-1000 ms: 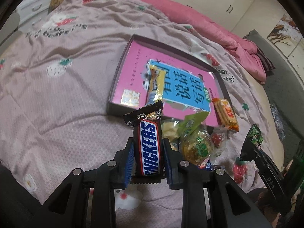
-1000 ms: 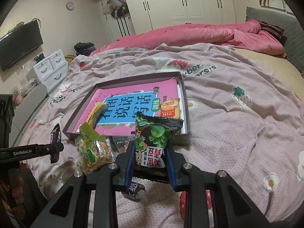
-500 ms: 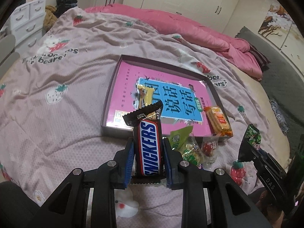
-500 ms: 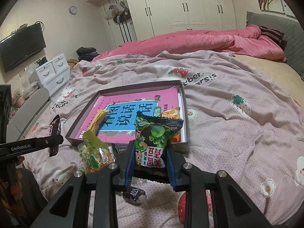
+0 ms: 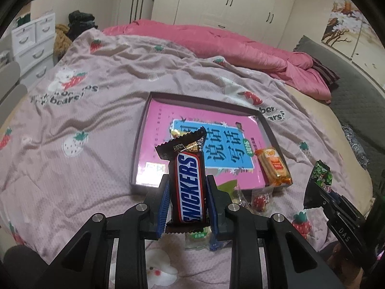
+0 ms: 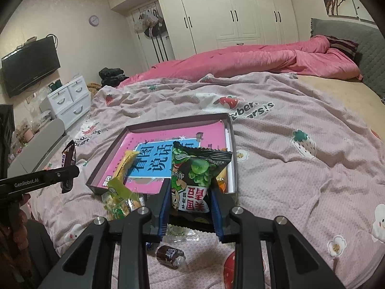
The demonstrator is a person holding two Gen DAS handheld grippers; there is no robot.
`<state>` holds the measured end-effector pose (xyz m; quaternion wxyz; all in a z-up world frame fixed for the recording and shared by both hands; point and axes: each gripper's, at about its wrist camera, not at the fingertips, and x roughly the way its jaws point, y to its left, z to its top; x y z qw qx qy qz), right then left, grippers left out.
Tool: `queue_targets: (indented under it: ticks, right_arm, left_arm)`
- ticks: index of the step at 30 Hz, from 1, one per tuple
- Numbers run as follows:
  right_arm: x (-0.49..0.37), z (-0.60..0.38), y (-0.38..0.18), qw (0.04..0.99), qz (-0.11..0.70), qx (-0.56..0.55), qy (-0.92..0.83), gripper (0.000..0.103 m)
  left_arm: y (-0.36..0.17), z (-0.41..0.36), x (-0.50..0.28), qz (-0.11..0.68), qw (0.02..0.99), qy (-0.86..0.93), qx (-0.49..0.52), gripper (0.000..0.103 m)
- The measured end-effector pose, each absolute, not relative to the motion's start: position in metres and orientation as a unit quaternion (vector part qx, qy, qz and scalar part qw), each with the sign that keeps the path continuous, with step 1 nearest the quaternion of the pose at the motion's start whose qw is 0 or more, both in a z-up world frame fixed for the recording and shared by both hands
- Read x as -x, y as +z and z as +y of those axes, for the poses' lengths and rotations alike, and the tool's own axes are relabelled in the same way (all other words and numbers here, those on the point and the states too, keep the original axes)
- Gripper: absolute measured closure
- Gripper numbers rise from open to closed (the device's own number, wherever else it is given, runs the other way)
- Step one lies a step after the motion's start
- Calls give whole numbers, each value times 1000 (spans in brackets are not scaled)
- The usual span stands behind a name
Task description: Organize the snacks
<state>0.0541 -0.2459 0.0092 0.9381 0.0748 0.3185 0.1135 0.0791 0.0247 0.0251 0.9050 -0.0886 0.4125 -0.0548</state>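
Holding one Snickers bar [image 5: 189, 187], one green snack packet [image 6: 195, 178]

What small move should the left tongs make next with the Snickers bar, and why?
Probably carry the Snickers bar forward over the box and lower it in. The left tongs grip it clear of the bedspread, just short of the box's near wall, and bare space shows at the box's left side.

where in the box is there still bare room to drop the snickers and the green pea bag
The box is mostly bare: its far half and the strip along its left wall hold nothing. A yellow bar lies toward the near left and an orange cracker pack sits at the near right corner. Crowded: the bedspread just in front of the box, with loose candy bags.
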Motion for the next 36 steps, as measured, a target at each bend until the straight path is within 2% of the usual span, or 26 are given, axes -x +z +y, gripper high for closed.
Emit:
queue_targets:
  ticks: [26, 36]
  right_arm:
    - [-66, -243, 23, 948, 281, -77, 127, 73]
    - [-78, -244, 21, 948, 281, -76, 125, 73]
  left_arm:
    - [50, 9, -100, 378, 920, -65, 76, 74]
    - [45, -7, -116, 387, 917, -76, 65, 74]
